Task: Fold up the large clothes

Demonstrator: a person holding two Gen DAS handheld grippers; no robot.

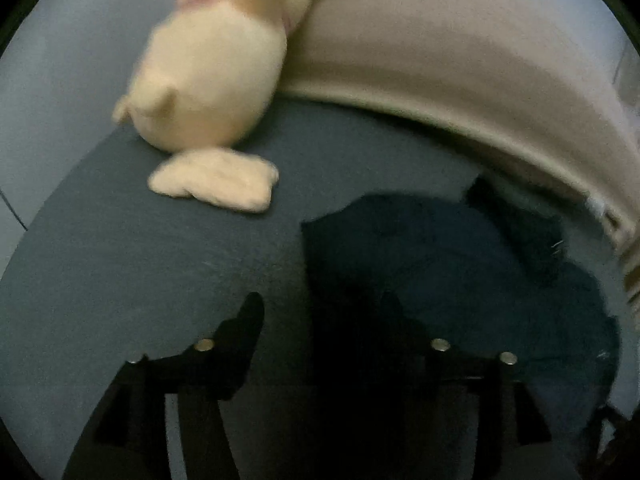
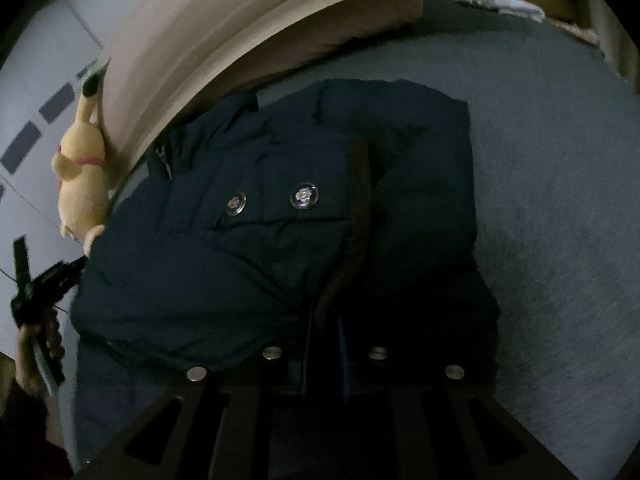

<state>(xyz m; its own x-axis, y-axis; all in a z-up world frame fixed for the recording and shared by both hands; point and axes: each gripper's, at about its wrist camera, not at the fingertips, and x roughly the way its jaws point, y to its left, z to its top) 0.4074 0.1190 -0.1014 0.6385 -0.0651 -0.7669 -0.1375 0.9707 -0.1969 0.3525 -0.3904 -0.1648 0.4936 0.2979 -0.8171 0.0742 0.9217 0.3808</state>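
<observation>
Your right gripper [image 2: 324, 344] is clamped on the hem of the puffy navy quilted jacket [image 2: 256, 240], mid-frame on the blue-grey bed sheet [image 2: 560, 200]. Your left gripper [image 1: 320, 320] gapes apart, holding nothing. Upper left: cream plush toy [image 1: 216, 64].

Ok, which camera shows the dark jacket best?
The right wrist view: the dark jacket fills the middle, its two buttons clear. The left wrist view catches only a dim, partly hidden stretch of it at lower right.
</observation>
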